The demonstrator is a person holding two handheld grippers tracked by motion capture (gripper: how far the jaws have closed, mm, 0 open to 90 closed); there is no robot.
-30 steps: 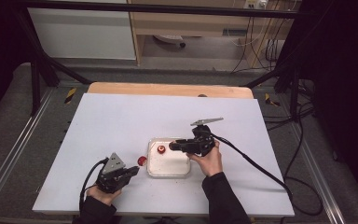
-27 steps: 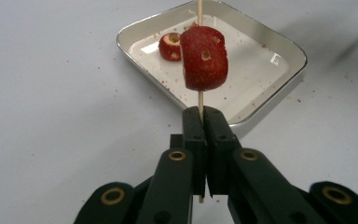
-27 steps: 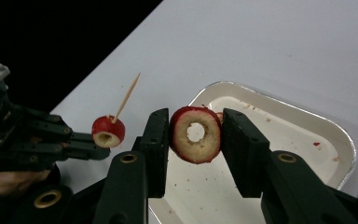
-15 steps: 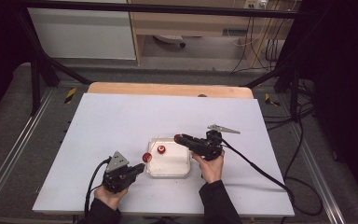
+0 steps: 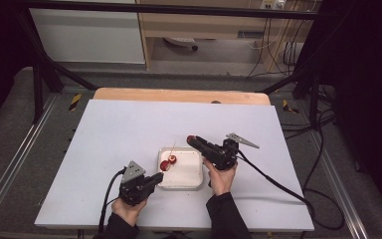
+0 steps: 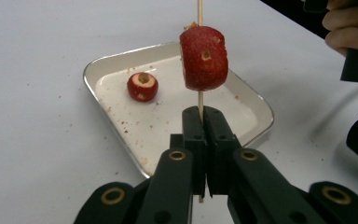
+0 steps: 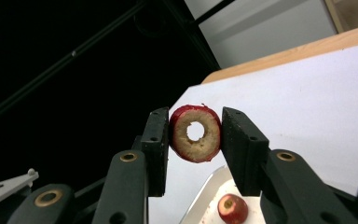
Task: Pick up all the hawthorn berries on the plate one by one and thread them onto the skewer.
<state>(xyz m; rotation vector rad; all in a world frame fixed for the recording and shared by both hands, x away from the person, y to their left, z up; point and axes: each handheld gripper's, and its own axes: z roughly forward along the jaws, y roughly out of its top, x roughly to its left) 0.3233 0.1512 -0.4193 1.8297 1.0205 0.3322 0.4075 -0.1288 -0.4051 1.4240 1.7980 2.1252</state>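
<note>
Two grippers: both over the white table [image 5: 104,139], left near the tray's near-left corner, right above its far-right side.
Left gripper [image 6: 204,122]: jaws pressed together on a thin wooden skewer [image 6: 199,9]; its own view shows the stick upright with a red cored fruit piece [image 6: 204,58] threaded on it above the tips.
Right gripper [image 7: 195,135]: jaws partly apart, clamping a red fruit ring [image 7: 196,133] by its sides; its own view shows the pale flesh and centre hole.
Tray [image 5: 189,181]: white, square, at the table's near middle.
Loose fruit [image 6: 142,87]: one small red piece lying in the tray's far-left part, apart from the skewer.
High view: left gripper [image 5: 151,180], right gripper [image 5: 191,140]; the ring's hole cannot be made out.
</note>
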